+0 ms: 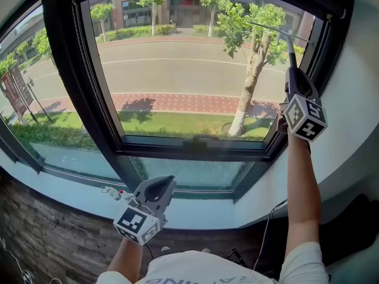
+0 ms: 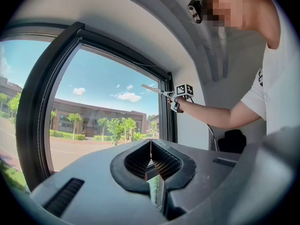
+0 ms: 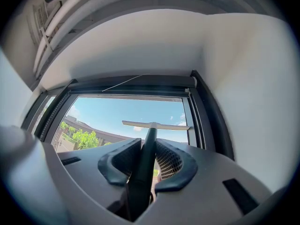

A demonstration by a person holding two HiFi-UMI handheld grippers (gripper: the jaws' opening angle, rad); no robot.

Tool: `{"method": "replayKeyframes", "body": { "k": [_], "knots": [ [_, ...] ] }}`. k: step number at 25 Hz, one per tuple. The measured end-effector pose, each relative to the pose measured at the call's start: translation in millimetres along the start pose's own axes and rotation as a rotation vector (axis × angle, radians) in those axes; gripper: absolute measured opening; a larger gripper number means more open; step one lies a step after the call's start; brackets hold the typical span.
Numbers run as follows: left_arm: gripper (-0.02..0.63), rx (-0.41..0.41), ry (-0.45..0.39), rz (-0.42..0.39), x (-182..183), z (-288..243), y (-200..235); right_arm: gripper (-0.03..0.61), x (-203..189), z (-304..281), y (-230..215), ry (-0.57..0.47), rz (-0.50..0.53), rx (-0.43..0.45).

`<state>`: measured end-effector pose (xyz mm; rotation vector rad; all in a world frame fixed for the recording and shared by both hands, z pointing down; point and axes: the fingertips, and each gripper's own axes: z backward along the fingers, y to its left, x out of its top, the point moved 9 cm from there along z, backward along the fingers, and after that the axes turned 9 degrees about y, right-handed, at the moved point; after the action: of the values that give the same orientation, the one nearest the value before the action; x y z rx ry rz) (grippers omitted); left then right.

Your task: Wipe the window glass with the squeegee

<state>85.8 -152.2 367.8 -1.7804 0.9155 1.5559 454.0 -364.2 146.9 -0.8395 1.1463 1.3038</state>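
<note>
Black-handled, the squeegee (image 1: 291,55) is raised at the upper right corner of the window glass (image 1: 177,76), its pale blade close to the dark frame (image 1: 89,99). The right gripper (image 1: 292,71) clamps the handle between both jaws. Low by the white sill (image 1: 195,209), the left gripper (image 1: 164,185) has its jaws pressed together, holding nothing.

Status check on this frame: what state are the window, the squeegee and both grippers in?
window: appears closed.
squeegee: held by its handle, upright, blade near the window's upper right corner; contact with the glass unclear.
right gripper: shut on the squeegee handle, raised.
left gripper: shut, nothing between the jaws, held low.
</note>
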Motion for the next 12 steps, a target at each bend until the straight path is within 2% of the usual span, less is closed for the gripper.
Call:
{"method": "replayKeyframes", "body": {
  "k": [12],
  "knots": [
    [0.017, -0.001, -0.008, 0.008, -2.0, 8.2, -0.1, 0.100, -32.7, 15.6, 6.0, 0.065, 0.004, 0.005]
  ]
}}
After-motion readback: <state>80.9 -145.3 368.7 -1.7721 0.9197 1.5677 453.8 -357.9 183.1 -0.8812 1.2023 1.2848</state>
